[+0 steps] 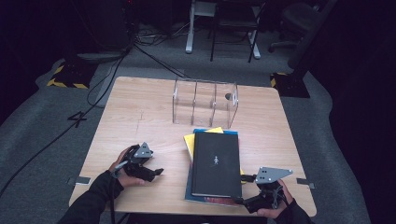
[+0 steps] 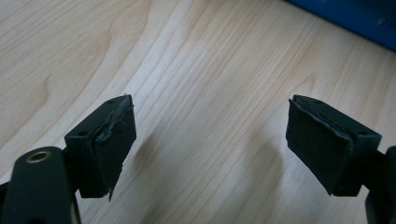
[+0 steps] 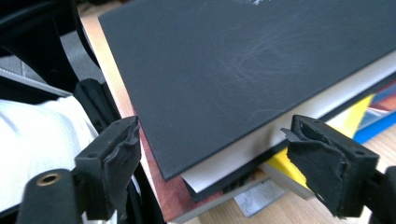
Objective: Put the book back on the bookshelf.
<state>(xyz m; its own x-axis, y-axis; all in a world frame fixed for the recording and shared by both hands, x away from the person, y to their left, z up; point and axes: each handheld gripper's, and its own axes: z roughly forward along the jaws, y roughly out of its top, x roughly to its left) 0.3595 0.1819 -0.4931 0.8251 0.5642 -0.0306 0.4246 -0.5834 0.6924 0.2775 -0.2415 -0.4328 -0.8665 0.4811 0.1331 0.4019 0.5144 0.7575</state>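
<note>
A stack of books lies at the table's front middle, with a black book [image 1: 216, 163] [image 3: 243, 65] on top. Under it lie a yellow book [image 1: 188, 140] [image 3: 362, 108] and a blue book [image 1: 205, 130] [image 2: 355, 18]. My right gripper [image 1: 243, 189] [image 3: 210, 158] is at the stack's near right corner. Its jaws stand open on either side of the black book's corner, and the pads do not press on it. My left gripper [image 1: 158, 171] [image 2: 210, 140] is open over bare wood, left of the stack, with nothing between its fingers.
A clear plastic organizer [image 1: 205, 102] with several upright compartments stands behind the books. The wooden table [image 1: 140, 107] has bare surface on its left half. Cables, chair legs and stands are on the grey floor beyond the table.
</note>
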